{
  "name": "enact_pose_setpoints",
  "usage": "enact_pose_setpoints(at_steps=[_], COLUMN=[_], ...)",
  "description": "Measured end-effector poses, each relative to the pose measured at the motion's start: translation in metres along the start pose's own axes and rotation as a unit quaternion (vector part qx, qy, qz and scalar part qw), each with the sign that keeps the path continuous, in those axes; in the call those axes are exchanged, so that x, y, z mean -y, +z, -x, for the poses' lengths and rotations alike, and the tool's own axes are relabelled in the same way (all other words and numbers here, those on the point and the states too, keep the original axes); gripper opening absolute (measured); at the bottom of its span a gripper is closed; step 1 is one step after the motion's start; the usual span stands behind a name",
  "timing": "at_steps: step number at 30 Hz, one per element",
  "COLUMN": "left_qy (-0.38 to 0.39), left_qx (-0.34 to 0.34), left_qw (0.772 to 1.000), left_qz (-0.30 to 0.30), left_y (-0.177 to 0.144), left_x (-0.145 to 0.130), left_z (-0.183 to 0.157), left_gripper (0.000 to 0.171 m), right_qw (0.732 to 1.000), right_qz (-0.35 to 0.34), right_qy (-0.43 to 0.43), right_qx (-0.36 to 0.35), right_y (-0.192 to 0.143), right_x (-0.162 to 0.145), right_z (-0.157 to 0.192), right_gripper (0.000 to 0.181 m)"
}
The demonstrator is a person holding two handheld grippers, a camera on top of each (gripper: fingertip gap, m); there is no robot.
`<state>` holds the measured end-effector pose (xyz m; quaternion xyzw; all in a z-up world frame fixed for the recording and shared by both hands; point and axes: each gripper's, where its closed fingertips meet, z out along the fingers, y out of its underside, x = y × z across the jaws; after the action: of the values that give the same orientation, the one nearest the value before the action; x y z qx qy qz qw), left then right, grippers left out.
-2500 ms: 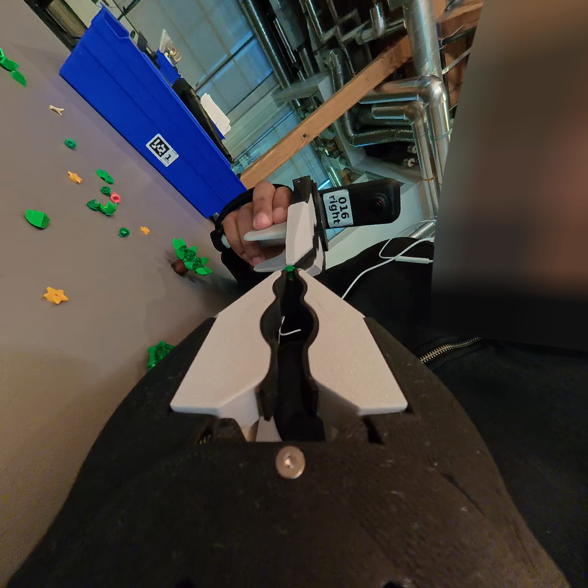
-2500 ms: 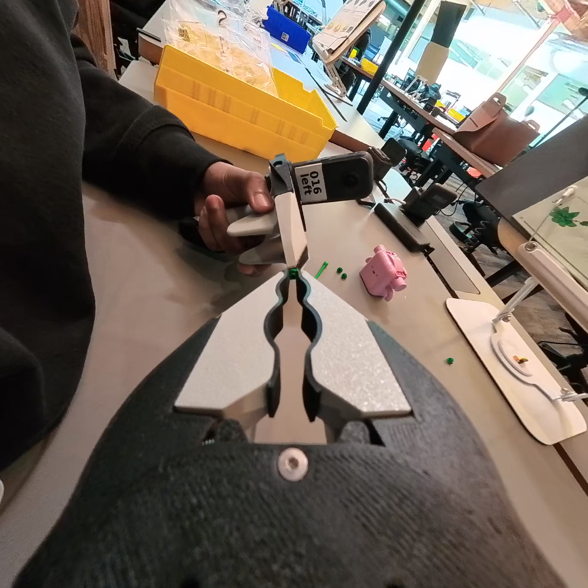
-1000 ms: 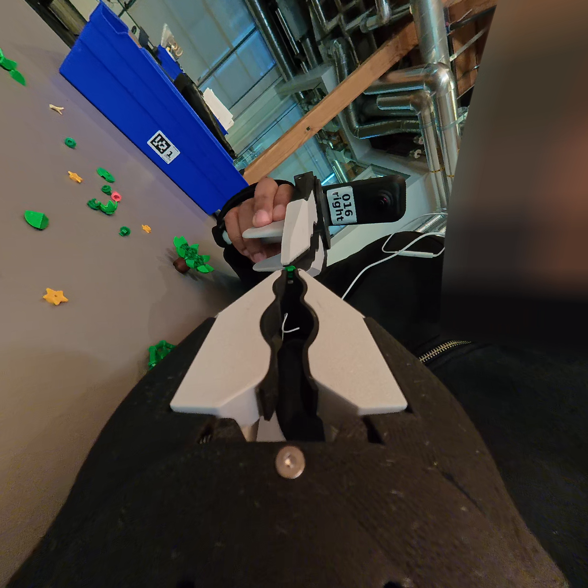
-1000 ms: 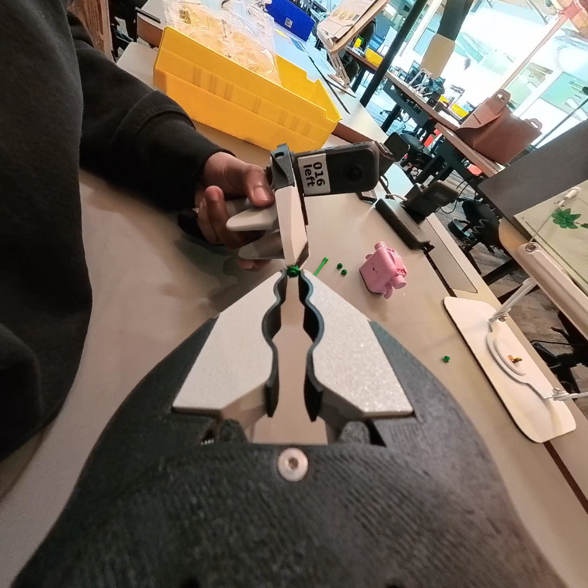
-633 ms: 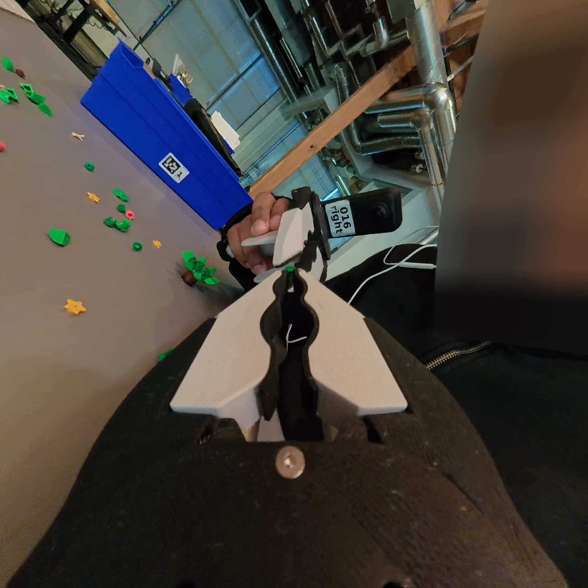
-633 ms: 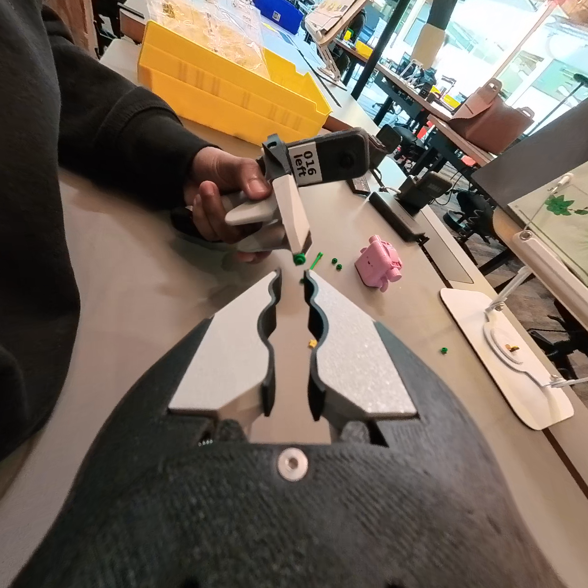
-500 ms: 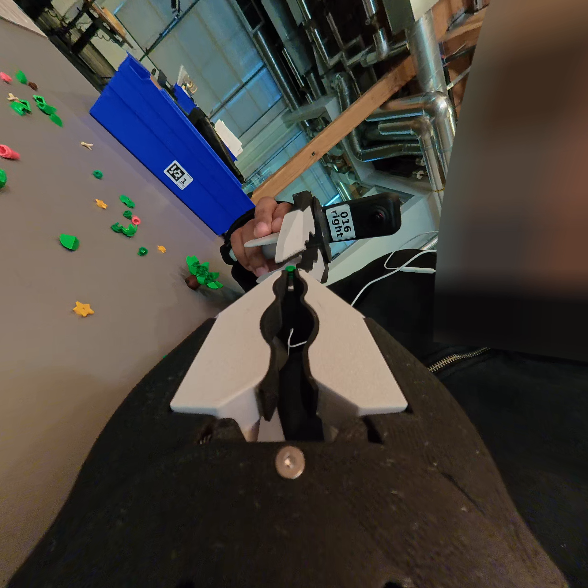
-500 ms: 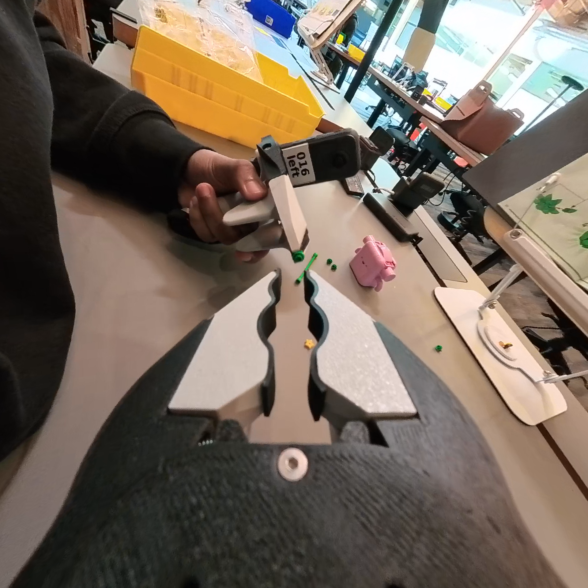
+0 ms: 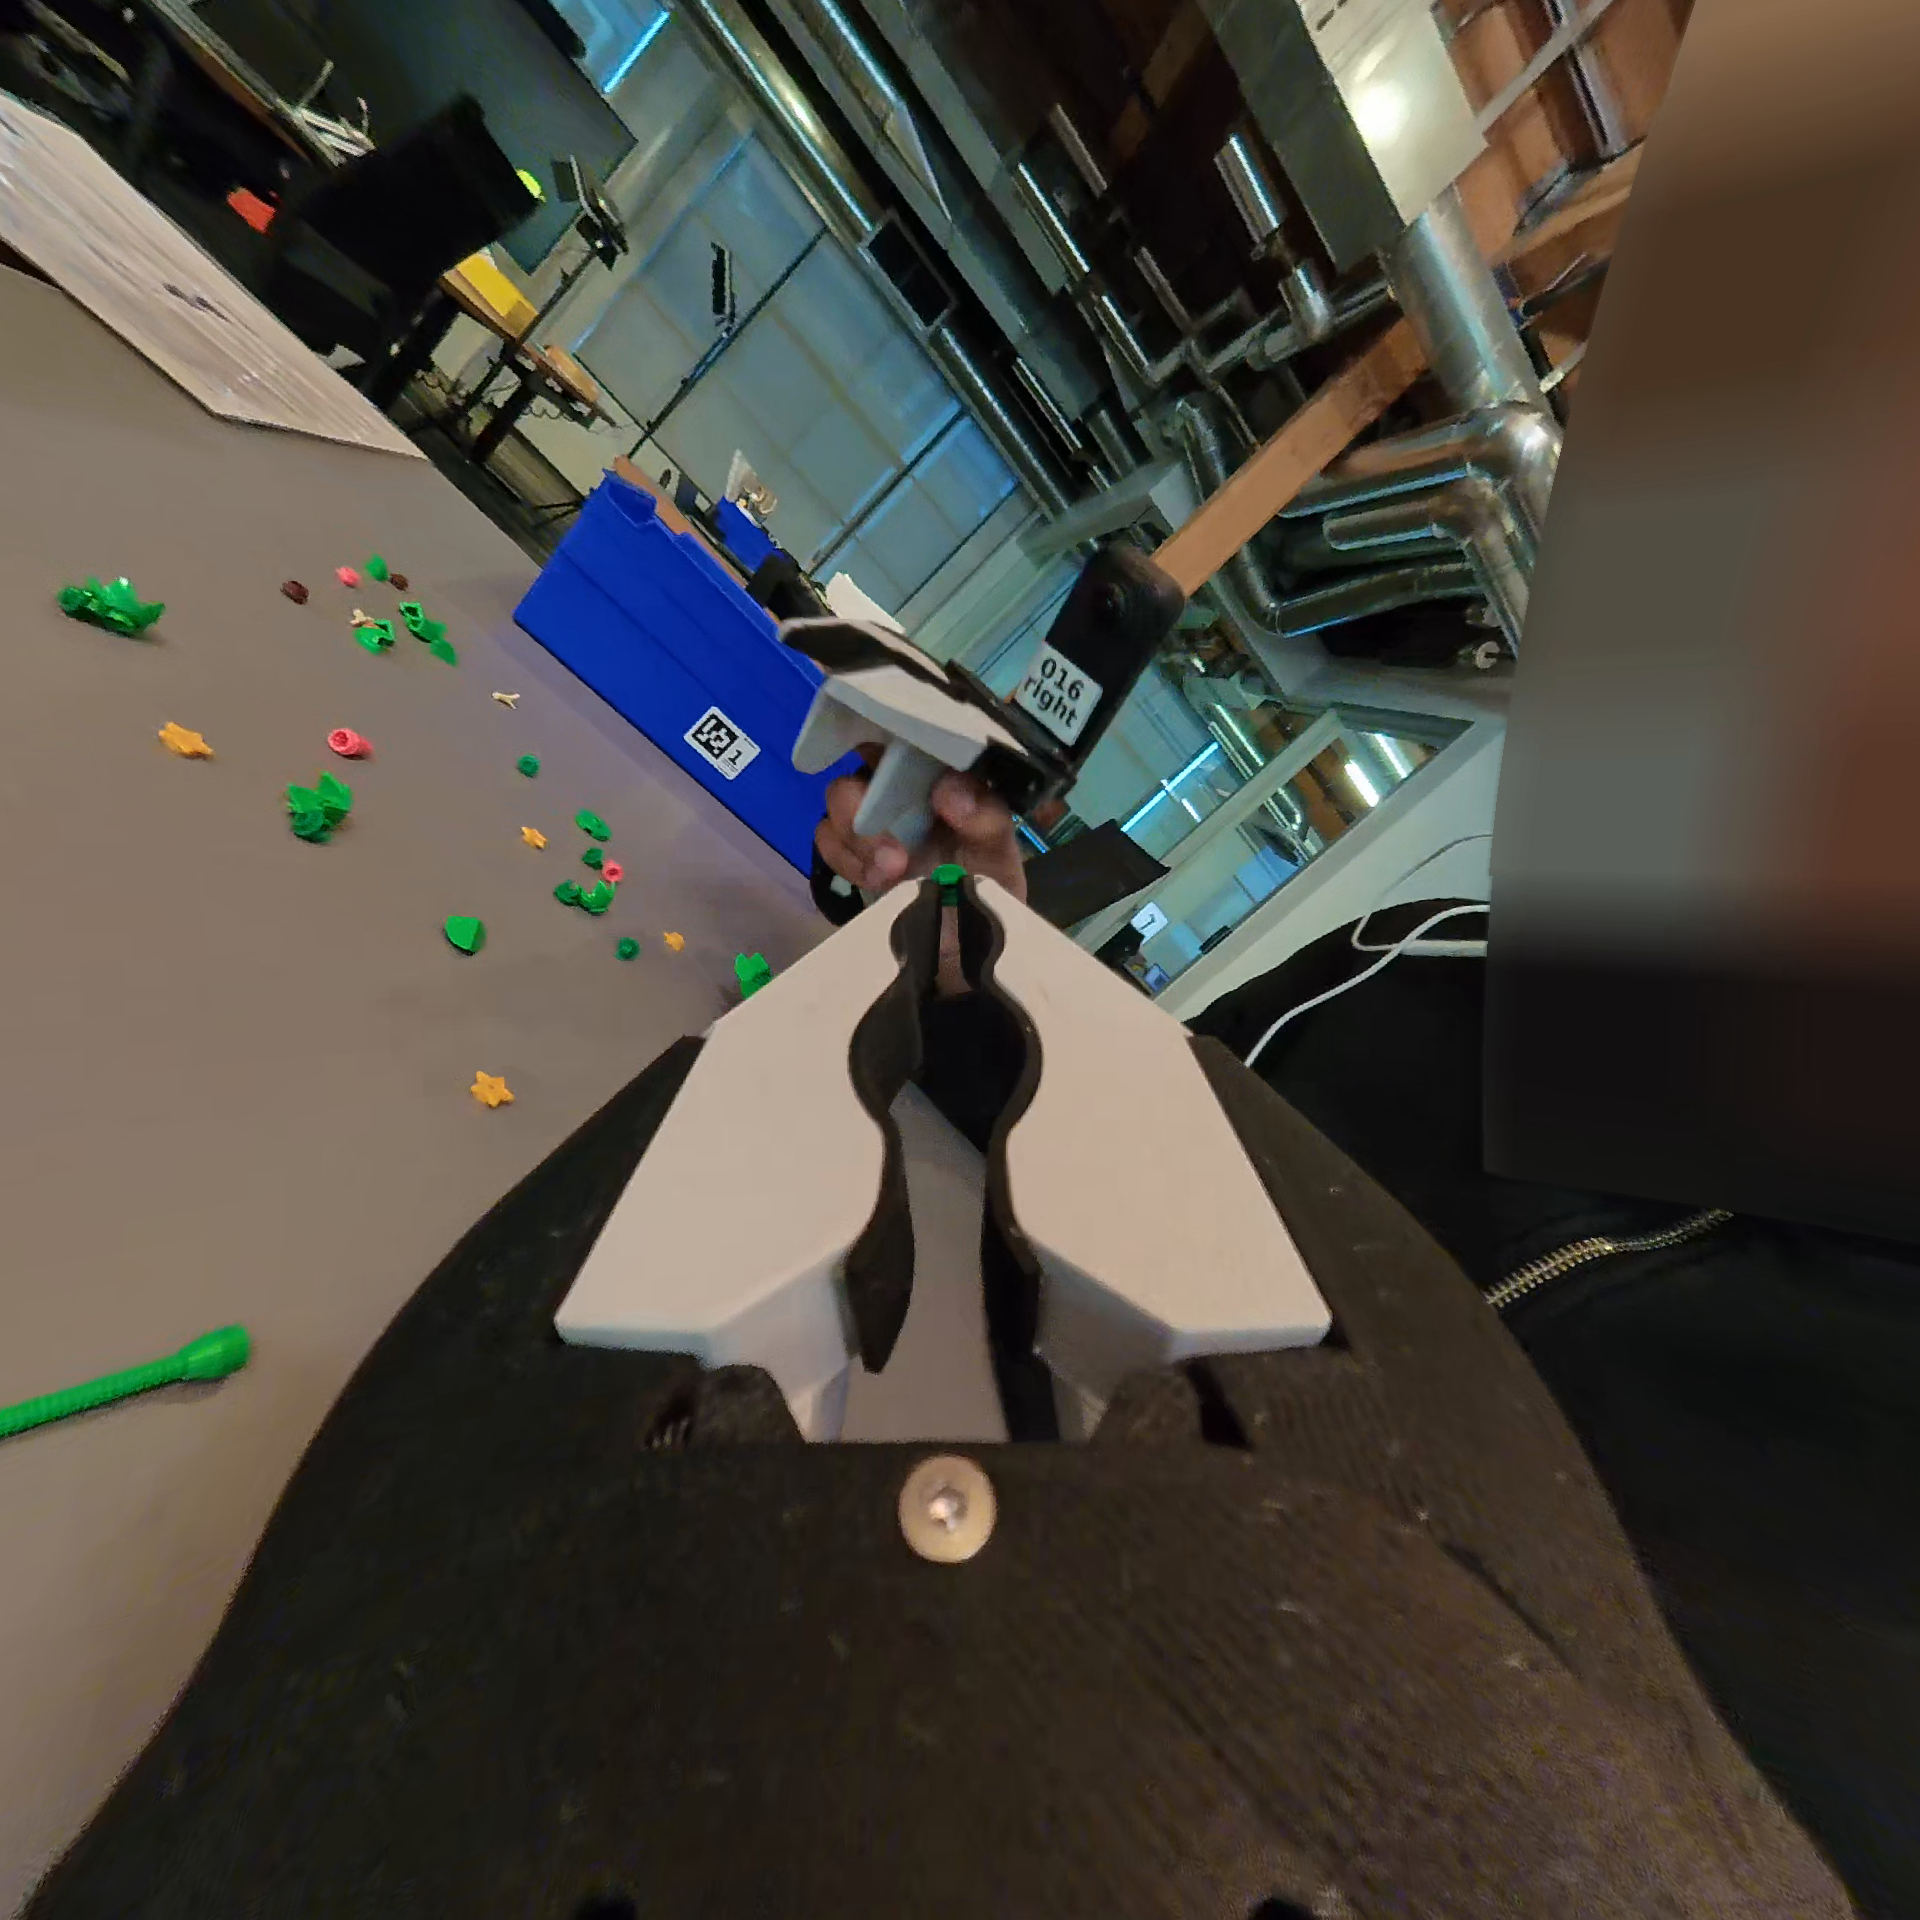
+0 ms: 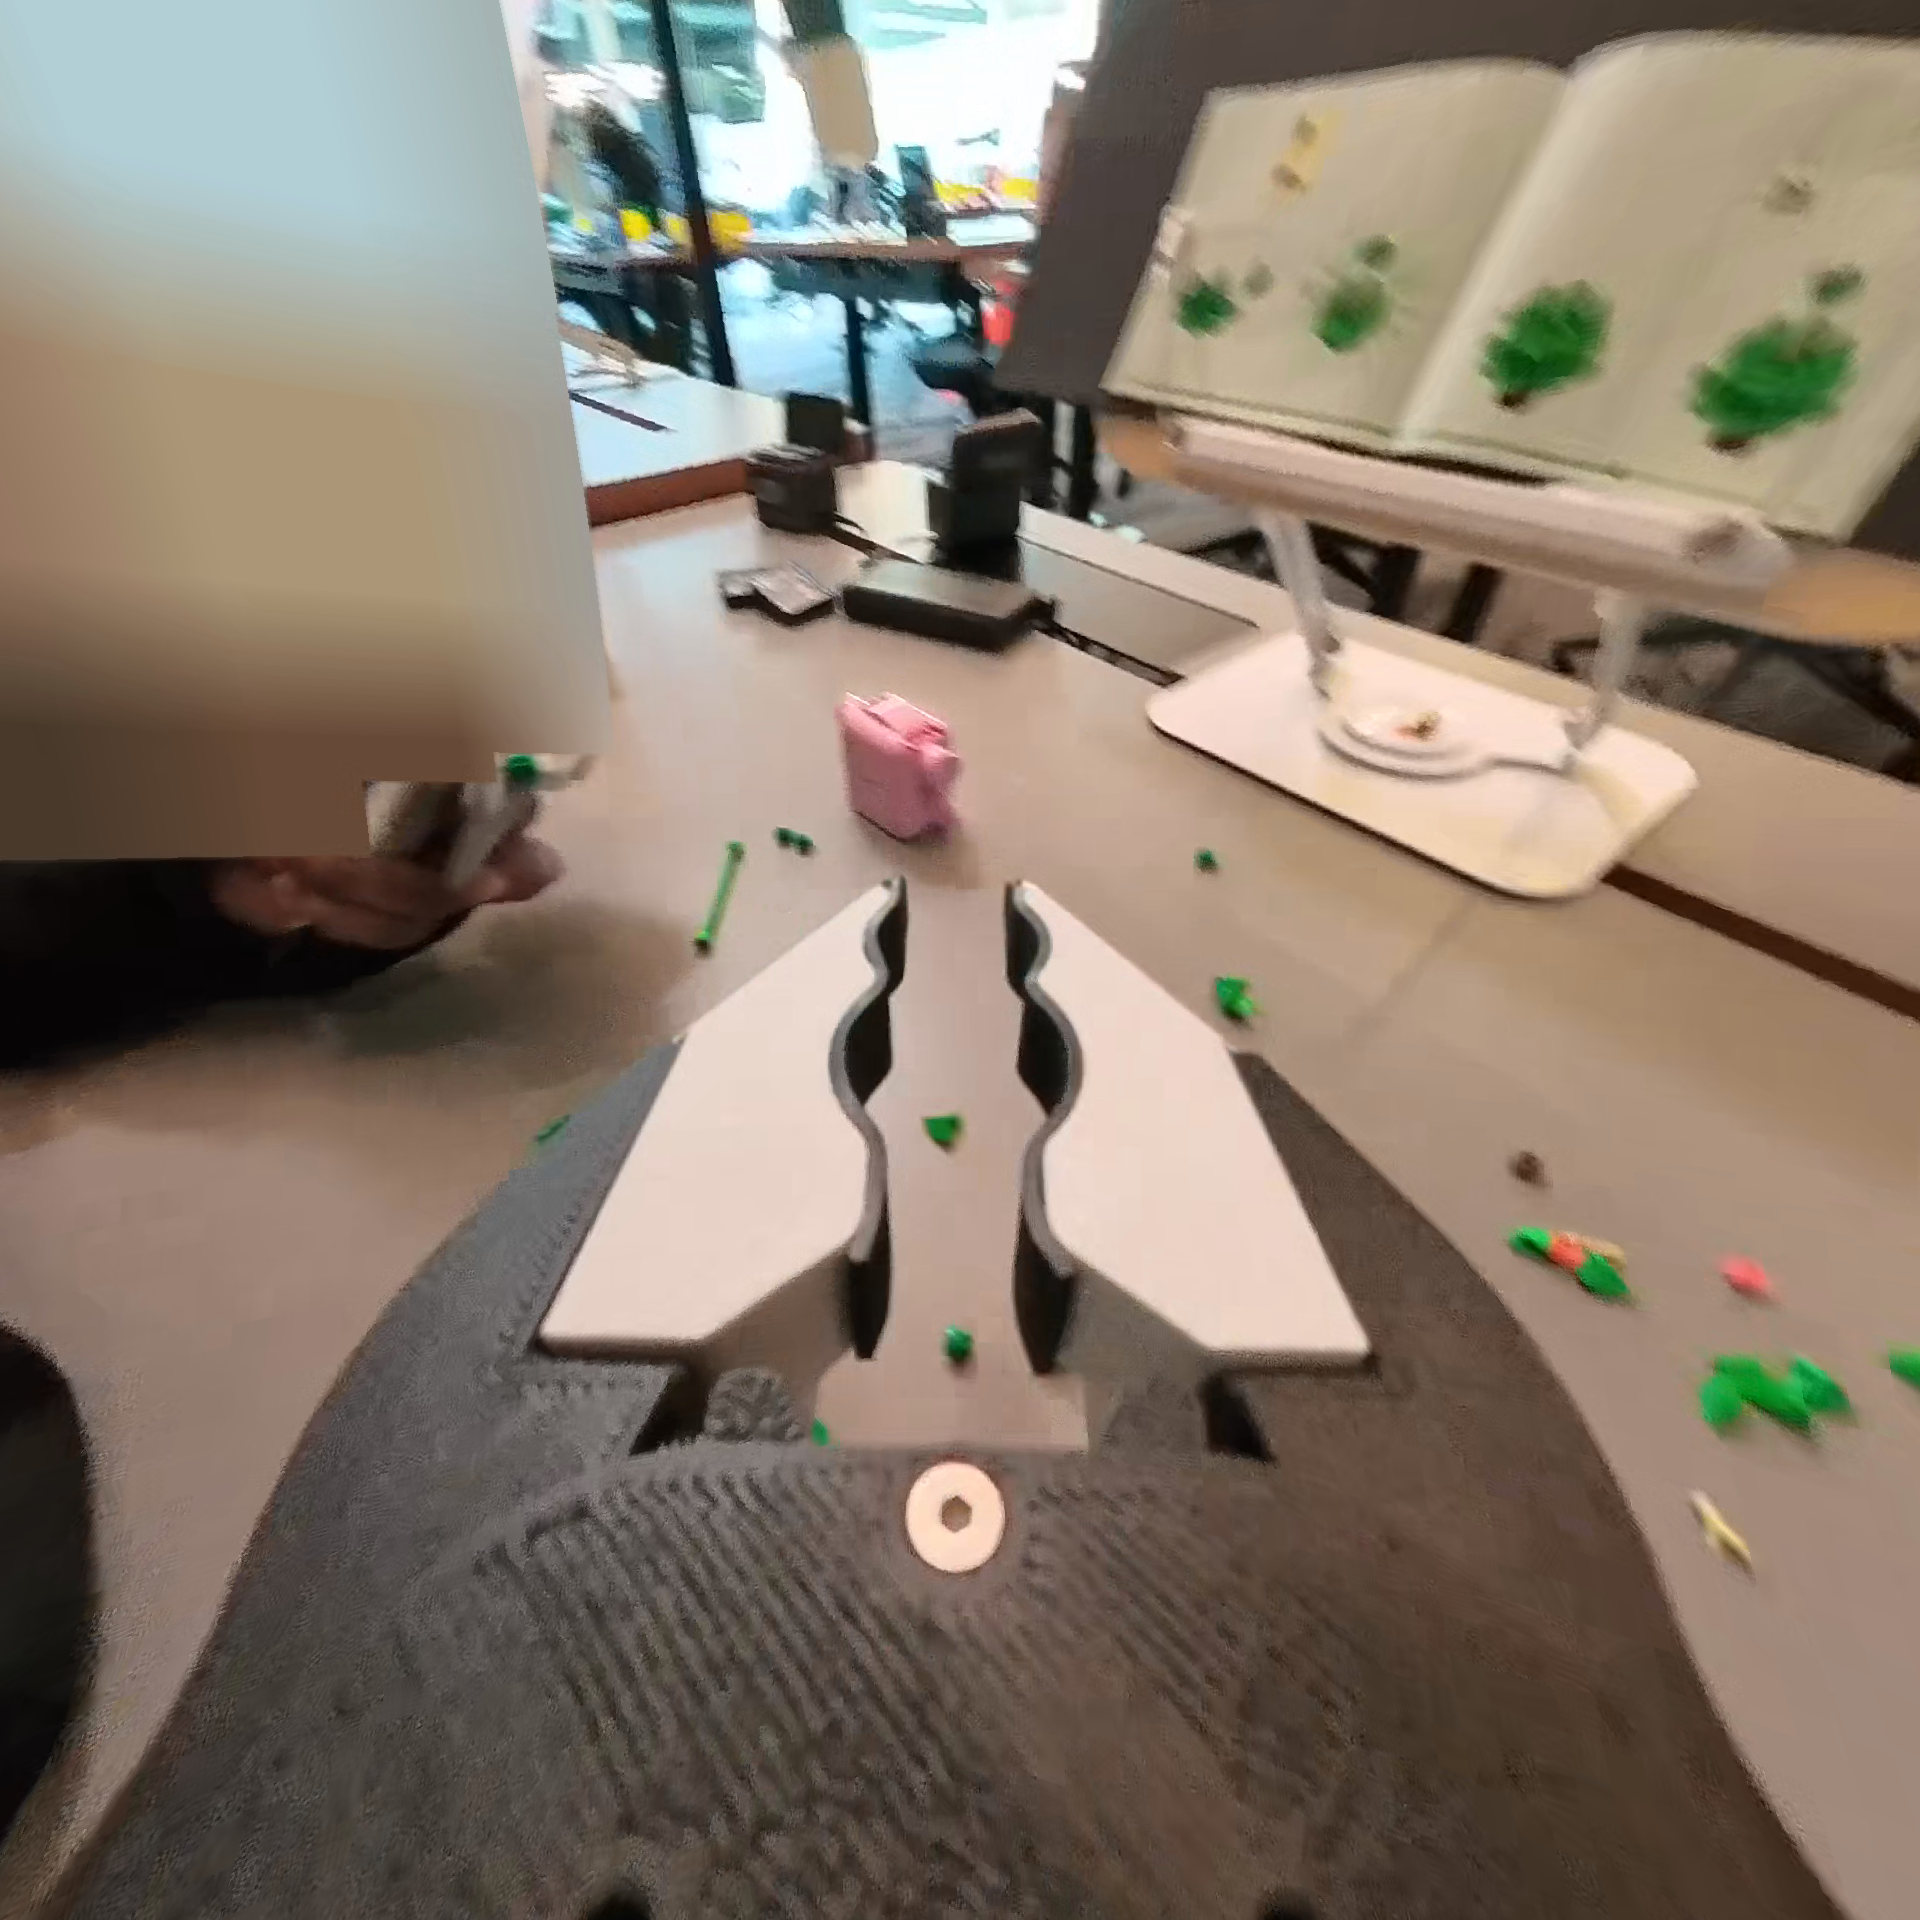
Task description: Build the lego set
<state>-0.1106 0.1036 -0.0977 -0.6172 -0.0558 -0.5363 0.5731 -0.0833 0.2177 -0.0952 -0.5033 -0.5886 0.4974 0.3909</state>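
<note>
The left gripper [image 9: 945, 902] was clamped on a small green lego stud [image 9: 944, 876] at its very tips. The right gripper [image 10: 953, 896] stood apart and empty — loose green lego pieces [image 10: 1763, 1390] scattered on the table [image 10: 1351, 997] to its right.

green stem [image 9: 125, 1382], orange stars [image 9: 490, 1089], blue bin [image 9: 665, 644], pink blocky toy [image 10: 896, 764], grey table [image 9: 208, 1039] lol

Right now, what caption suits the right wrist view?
Open right gripper hovers over scattered green Lego pieces near a pink block.
</note>
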Motion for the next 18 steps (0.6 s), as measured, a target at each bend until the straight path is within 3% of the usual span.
enact_pose_setpoints(at_steps=[5,12,15,18], left_qy=[0.017,0.019,0.013,0.008], left_qx=[0.016,0.027,0.027,0.027], left_qw=[1.0,0.999,1.0,1.0], left_qz=[0.015,0.012,0.009,0.008], left_y=[0.001,0.0,-0.002,-0.003], left_x=[-0.005,-0.004,-0.003,-0.002], left_z=[0.004,0.008,0.01,0.011], left_gripper=[0.0,0.0,0.0,0.0], right_qw=[0.994,0.989,0.99,0.976], right_qz=[0.075,0.136,0.133,0.206], right_qy=[0.072,0.042,0.048,0.057], right_qx=[0.023,-0.027,0.003,0.045], right_y=[0.011,0.025,0.03,0.036], right_x=[-0.016,-0.031,-0.03,-0.06], right_z=[-0.014,-0.04,-0.027,-0.008], right_gripper=[0.022,0.021,0.018,0.015])
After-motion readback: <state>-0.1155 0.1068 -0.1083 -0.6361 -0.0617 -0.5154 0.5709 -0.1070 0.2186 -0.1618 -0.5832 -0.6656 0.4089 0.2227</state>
